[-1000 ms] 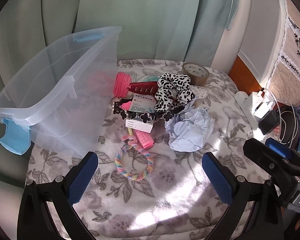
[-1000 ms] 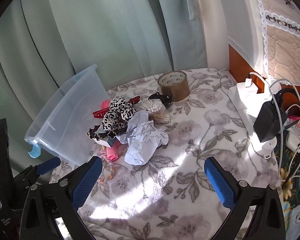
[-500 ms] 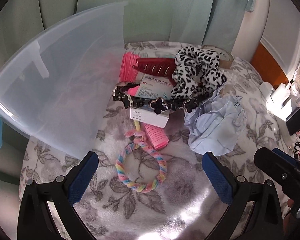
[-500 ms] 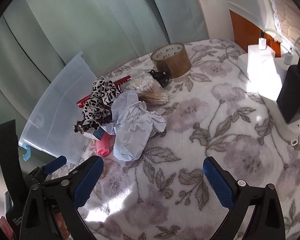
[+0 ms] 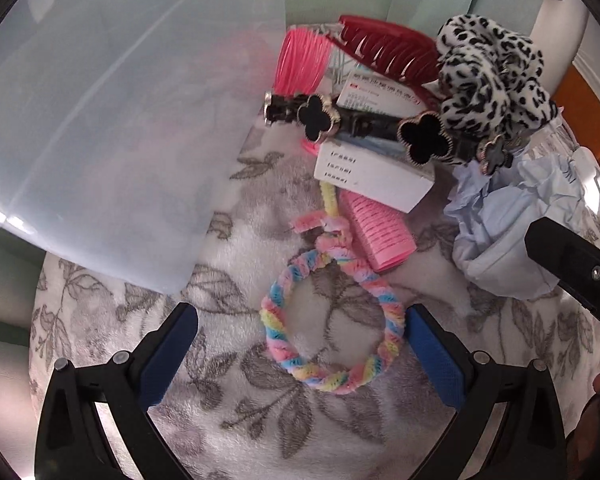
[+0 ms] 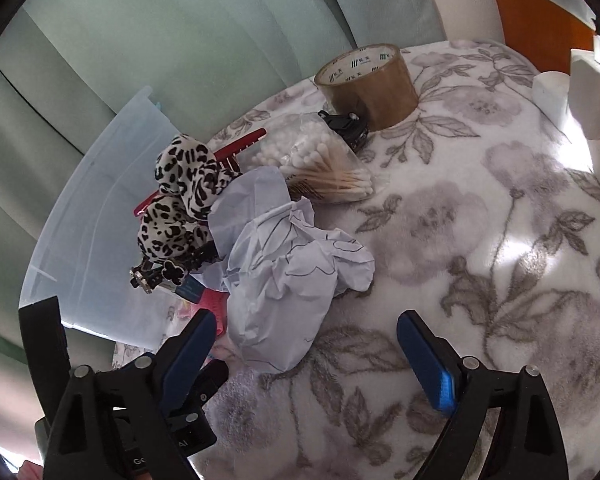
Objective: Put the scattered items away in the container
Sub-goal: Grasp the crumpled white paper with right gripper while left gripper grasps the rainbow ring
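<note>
Printed lines on white box (image 5: 374,176): too blurred to read. Repeated marks on tape roll (image 6: 366,84) core: illegible. Partial lettering "Ge", "AI" on left gripper (image 6: 204,384) body.

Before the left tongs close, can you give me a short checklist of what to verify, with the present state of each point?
1. Left tongs open: ok, blue pads stand wide apart.
2. Rainbow ring between the left pads: ok, it lies flat on the floral cover; the right pad is at its rim.
3. Ring free of other items: not ok, its twisted tail runs under the white box, beside the pink roller.
4. Container within view and open: ok, beside the pile.
5. Right tongs holding nothing: ok, jaws closing, only the edge of the crumpled paper by the left pad.
</note>
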Action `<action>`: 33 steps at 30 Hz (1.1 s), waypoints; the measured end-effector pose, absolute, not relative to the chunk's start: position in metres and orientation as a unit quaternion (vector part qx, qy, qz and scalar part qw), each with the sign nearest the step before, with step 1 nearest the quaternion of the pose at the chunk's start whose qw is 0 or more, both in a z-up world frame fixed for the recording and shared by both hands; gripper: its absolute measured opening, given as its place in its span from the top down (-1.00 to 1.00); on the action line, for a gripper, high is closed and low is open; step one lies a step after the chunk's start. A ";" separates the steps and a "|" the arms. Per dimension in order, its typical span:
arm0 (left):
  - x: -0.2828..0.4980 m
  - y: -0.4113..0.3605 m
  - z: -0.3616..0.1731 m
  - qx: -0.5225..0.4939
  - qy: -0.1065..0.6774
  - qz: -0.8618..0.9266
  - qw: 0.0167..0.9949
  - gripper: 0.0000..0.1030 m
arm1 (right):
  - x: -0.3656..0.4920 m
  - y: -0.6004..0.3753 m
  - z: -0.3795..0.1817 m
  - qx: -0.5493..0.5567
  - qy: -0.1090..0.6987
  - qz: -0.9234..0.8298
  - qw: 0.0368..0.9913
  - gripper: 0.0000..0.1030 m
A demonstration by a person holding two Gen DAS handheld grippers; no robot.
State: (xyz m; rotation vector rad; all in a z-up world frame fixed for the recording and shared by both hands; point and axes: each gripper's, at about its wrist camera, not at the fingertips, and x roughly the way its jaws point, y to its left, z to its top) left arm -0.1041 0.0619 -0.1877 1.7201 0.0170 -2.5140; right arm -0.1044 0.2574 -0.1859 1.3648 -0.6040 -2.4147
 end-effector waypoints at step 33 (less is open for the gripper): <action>-0.109 0.090 -0.157 0.558 0.000 -0.829 0.013 -0.16 | -0.082 0.267 -0.147 0.444 -0.244 -0.848 0.153 -0.04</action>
